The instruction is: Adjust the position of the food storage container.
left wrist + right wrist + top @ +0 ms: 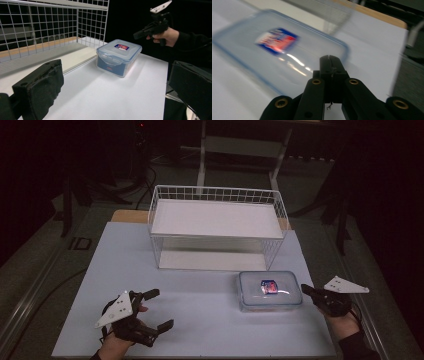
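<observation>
A clear plastic food box (270,290) with a blue-rimmed lid and a red and blue label stands on the white table, in front of the wire shelf rack. My left gripper (159,309) rests open at the table's front left, its jaws wide apart and pointing right toward the box (118,57). My right gripper (306,290) hovers just right of the box, its jaws pressed together with nothing between them. In the right gripper view the closed tips (331,62) sit just above the lid's near corner (287,52).
A white wire shelf rack (217,225) with a white board on it stands at the table's back centre. The table edge (320,285) runs close beside the right hand. The surroundings are dark, with cables and frame legs on the floor.
</observation>
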Tool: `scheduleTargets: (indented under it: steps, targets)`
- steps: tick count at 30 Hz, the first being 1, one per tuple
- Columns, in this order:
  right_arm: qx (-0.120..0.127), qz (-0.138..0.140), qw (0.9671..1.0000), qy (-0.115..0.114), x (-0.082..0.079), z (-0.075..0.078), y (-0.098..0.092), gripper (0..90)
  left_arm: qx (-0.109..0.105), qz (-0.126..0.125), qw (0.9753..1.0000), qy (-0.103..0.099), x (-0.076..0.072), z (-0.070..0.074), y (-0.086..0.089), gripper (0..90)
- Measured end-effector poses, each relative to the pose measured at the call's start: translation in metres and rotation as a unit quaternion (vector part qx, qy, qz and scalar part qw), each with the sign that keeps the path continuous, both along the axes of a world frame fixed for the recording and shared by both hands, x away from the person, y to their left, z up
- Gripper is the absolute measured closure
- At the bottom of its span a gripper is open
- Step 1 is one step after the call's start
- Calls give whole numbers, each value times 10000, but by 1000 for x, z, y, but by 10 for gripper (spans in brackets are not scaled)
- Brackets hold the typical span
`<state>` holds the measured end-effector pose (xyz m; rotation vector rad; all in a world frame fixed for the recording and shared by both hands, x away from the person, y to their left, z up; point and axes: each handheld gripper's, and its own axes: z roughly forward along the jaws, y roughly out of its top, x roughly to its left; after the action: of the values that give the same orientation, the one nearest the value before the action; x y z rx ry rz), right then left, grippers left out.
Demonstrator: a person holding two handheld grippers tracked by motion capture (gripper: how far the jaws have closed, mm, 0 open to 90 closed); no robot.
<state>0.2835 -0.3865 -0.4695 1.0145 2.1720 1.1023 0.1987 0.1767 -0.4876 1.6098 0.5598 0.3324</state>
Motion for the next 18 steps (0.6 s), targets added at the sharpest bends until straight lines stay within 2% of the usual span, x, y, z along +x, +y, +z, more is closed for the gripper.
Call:
scheduleTargets:
  steps: [4, 10, 17, 18]
  targets:
    - [-79, -287, 9995, 90, 11, -9, -14, 900, 6, 1, 10000, 14, 1, -1, 0, 0]
    - [-105, -441, 9988, 207, 23, -21, -20, 900, 9, -22, 10000, 39, 1, -1, -1, 0]
    - [-137, -305, 9988, 367, 33, -33, -11, 900, 10, -27, 10000, 51, 1, -2, 0, 0]
    - [-76, -255, 9989, 391, 33, -34, -9, 900, 8, -28, 10000, 47, 1, -2, 0, 0]
